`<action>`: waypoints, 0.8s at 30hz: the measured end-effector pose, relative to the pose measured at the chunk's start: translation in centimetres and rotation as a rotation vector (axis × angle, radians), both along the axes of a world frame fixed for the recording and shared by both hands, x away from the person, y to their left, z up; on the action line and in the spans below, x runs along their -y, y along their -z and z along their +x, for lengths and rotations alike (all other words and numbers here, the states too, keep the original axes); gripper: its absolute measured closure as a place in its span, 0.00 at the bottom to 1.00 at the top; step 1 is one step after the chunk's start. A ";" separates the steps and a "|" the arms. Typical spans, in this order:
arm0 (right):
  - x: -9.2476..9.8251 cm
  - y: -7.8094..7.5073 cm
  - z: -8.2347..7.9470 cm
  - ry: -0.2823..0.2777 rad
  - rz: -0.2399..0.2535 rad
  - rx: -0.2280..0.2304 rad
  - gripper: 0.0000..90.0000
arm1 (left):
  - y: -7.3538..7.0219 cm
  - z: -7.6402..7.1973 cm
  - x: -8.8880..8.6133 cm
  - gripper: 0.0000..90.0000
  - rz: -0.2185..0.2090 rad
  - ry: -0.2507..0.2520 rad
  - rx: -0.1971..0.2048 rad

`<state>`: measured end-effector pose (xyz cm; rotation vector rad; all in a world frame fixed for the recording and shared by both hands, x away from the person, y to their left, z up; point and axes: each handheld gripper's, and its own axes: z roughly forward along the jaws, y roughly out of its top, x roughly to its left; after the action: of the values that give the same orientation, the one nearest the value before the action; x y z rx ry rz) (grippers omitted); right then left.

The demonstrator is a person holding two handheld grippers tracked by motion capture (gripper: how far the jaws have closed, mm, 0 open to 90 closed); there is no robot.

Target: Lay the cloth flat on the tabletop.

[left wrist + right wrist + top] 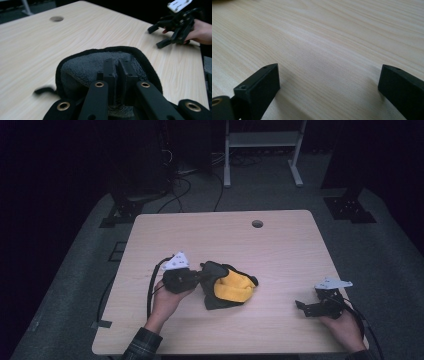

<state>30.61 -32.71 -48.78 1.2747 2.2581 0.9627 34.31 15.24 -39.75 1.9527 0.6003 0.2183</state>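
Observation:
A crumpled cloth (230, 287), yellow on one side and dark grey with a black hem on the other, lies near the middle of the wooden table (225, 235). My left gripper (204, 274) reaches the cloth's left edge from the left. In the left gripper view its jaws (117, 67) stand together, pinching a fold of the grey cloth (82, 70), which drapes around them. My right gripper (299, 306) rests near the table's front right, held by a hand and apart from the cloth. Its jaws (329, 77) stand wide open over bare wood; it also appears far off (154, 37).
A round cable hole (257, 223) sits in the tabletop near the far edge. Beyond the table stand a white frame (260, 140) and black stand bases (350, 207), with cables on the grey floor. Bare wood surrounds the cloth.

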 end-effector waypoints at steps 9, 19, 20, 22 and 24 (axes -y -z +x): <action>0.3 -0.8 -0.1 0.000 0.023 -0.034 0.18 | 1.9 -0.9 -3.7 0.94 0.049 -0.067 -0.041; -2.7 -2.7 0.1 -0.128 0.077 0.042 0.18 | 3.8 -1.1 -4.9 0.85 0.117 -0.099 -0.091; -3.0 -2.9 0.3 -0.138 0.079 0.043 0.18 | 3.7 -1.1 -4.9 0.81 0.121 -0.102 -0.080; -3.8 -3.0 0.6 -0.157 0.079 0.049 0.19 | 3.1 -1.3 -5.0 0.72 0.106 -0.108 -0.059; -4.7 -3.2 0.8 -0.183 0.083 0.050 0.21 | 2.4 -1.5 -5.1 0.67 0.088 -0.116 -0.036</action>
<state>31.46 -28.04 -45.61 1.0777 2.3491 1.1507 32.78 20.32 -42.11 2.0121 0.7397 0.2862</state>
